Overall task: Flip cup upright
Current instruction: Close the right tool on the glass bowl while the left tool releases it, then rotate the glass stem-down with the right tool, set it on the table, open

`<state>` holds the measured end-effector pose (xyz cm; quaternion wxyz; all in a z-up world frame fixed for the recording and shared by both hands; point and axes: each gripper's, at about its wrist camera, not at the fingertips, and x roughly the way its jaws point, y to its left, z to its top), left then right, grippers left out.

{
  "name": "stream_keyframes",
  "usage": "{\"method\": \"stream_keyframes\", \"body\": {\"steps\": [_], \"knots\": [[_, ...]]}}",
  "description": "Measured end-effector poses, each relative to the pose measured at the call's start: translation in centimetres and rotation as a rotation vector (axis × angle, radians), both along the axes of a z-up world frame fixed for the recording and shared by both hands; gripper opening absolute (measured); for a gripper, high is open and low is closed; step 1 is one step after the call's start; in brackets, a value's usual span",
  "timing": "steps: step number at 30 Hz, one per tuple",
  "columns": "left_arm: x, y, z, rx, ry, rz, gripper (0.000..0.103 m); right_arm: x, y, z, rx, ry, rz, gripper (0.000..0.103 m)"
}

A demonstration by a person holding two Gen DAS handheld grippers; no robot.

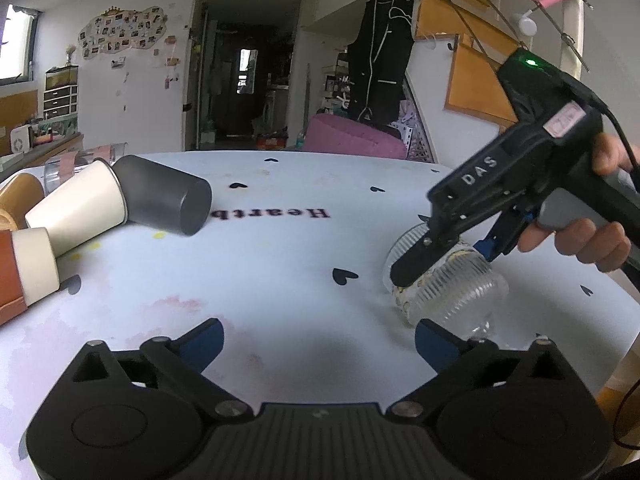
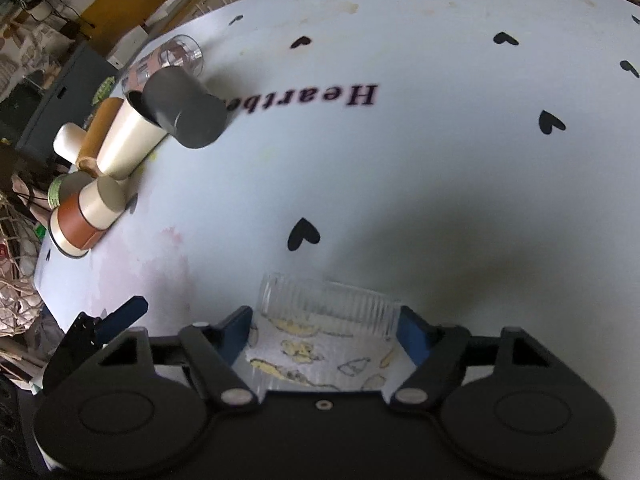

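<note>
Toppled cups (image 2: pixel 160 128) lie well apart from the ribbed clear cup (image 1: pixel 452 288), which lies tilted on the table (image 1: pixel 280 272). Right tool (image 2: pixel 324 332) clenches it; left tool (image 1: pixel 318 344) released.

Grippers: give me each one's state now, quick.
Left gripper: open, holding nothing.
Right gripper: closed around the ribbed clear glass cup, which lies on its side.
</note>
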<state>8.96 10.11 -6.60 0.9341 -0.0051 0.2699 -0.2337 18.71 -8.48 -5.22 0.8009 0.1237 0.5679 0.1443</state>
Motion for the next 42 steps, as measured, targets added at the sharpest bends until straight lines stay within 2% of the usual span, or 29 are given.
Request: {"method": "stream_keyframes", "body": {"steps": [5,11,14,20,28,33,37,42], "knots": [[-0.2,0.1,0.2,-0.005,-0.003,0.006,0.103,-2.1,-0.7,1.4,0.000,-0.093,0.000,0.077],[-0.4,-0.2,0.5,-0.007,-0.011,-0.001,0.103,-5.3,-2.8,4.5,-0.056,-0.270,-0.045,0.076],[-0.4,-0.6,0.6,-0.005,-0.015,-0.006,0.103,-6.3,-4.0,5.6,-0.107,-0.359,-0.081,0.076],[-0.5,-1.2,0.6,0.003,-0.018,-0.014,0.103,-5.0,-7.4,5.9,-0.231,-0.443,-0.206,0.075],[-0.1,-1.1,0.1,-0.002,-0.002,-0.002,0.103,0.4,-15.0,5.7,-0.402,-0.417,-0.441,0.075],[0.3,-1.4,-0.3,0.001,0.014,-0.005,0.103,2.9,-19.3,5.4,-0.448,-0.401,-0.587,0.075],[0.5,-1.6,-0.3,0.004,0.015,-0.005,0.103,4.2,-21.0,5.2,-0.438,-0.403,-0.644,0.075],[0.7,-1.9,0.0,0.002,0.009,-0.007,0.103,4.3,-20.8,4.8,-0.453,-0.430,-0.638,0.075]]}}
